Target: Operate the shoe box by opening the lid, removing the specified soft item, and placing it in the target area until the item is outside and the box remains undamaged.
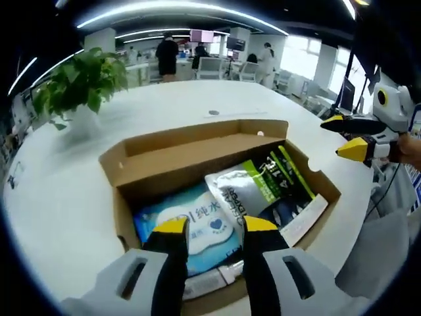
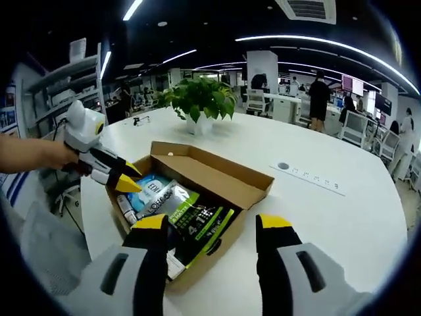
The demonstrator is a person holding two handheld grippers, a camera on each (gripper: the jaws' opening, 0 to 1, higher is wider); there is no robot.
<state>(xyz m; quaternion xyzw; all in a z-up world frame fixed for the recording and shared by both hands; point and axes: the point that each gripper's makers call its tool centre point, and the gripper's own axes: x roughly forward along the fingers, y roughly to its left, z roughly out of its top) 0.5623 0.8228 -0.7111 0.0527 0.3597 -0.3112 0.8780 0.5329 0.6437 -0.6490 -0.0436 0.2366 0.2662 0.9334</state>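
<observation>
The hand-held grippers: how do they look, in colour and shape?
Each hand-held gripper has two black jaws with yellow tips on a pale grey body with slot-shaped openings. The left hand-held gripper and the right hand-held gripper look alike. Seen from the side, the body is white and rounded, and a bare hand holds it.

Blue wipes pack [image 1: 191, 227] in the shoe box [image 1: 197, 155] reads "纯水" beside a heart mark. In the right gripper view, the silver pouch [image 2: 164, 197] shows letters like "LOSHE", partly legible. The green-black pack's [image 2: 204, 227] white print is too small to read.
</observation>
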